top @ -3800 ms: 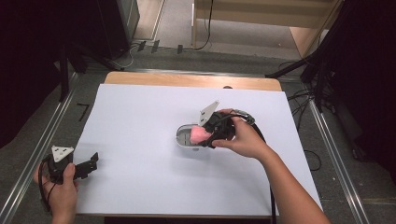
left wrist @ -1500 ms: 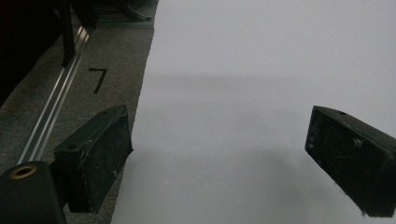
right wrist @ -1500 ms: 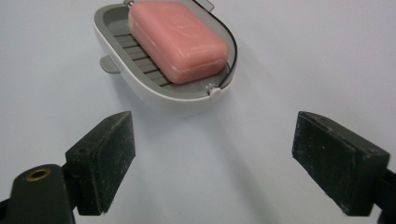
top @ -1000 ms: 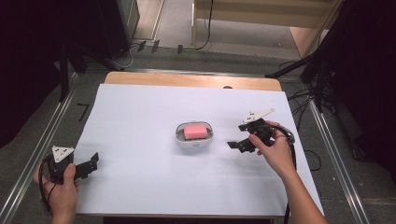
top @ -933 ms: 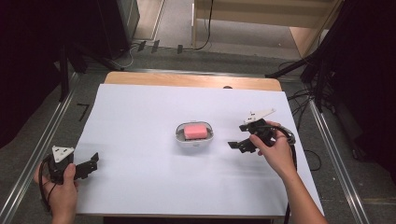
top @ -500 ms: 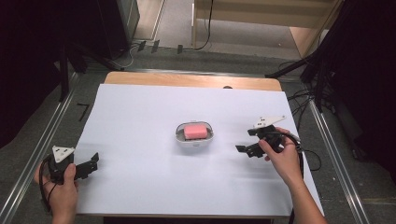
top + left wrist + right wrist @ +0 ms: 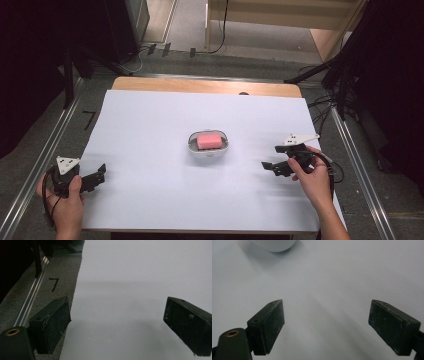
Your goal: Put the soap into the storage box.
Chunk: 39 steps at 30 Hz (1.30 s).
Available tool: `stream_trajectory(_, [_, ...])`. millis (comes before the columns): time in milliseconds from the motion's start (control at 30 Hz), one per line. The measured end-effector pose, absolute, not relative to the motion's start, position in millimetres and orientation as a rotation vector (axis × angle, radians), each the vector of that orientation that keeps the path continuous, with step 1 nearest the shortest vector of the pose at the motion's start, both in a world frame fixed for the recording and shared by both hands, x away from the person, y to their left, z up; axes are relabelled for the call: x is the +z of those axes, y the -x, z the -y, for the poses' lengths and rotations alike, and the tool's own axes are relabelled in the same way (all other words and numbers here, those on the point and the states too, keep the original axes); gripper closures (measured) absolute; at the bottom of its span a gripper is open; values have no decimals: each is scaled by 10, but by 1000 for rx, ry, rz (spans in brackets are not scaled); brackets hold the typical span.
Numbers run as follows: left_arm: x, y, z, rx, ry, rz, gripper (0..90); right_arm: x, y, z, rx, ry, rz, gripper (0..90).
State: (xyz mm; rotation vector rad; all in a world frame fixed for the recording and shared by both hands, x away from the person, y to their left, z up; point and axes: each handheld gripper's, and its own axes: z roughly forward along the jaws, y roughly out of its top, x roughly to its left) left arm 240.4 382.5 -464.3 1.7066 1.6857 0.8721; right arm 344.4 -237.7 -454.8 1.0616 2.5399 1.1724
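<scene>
A white-covered table (image 7: 150, 130) stands on grey carpet before dark curtains, and at its centre sits a small white dish (image 7: 208, 148) holding a pink soap-like bar (image 7: 209, 140). The right gripper (image 7: 274, 168), seconds ago at the dish, has drawn back to the table's right side, jaws spread and empty, which suggests the bar has been placed and released. The left gripper (image 7: 98, 176) stays at the near left edge, jaws likewise spread.

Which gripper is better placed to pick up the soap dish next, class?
Probably the right gripper: it is open and sits nearer the soap dish, jaws pointing toward it. The left gripper, also open, rests at the table's far-left edge.
</scene>
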Motion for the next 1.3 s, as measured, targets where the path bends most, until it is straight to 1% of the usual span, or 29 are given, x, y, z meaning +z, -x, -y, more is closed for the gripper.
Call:
stream_trajectory(733, [-4639, -2398, -3823, 875, -1704, -1688, 77, -4723, -3150, 2820, 1206, -1221, -2361, 133])
stream_trajectory(833, [-4639, -2398, -3822, 877, -1704, -1688, 77, -4742, -3100, 2882, 1177, -1262, -2323, 100])
stream_trajectory(1133, [-4640, -2396, -3819, 881, -1703, -1684, 77, -4831, -2942, 3066, 1184, -1314, -2238, 89])
stream_trajectory(1300, [-4635, -2390, -3833, 865, -1698, -1679, 77, -4882, -2787, 3175, 1186, -1364, -2181, 53])
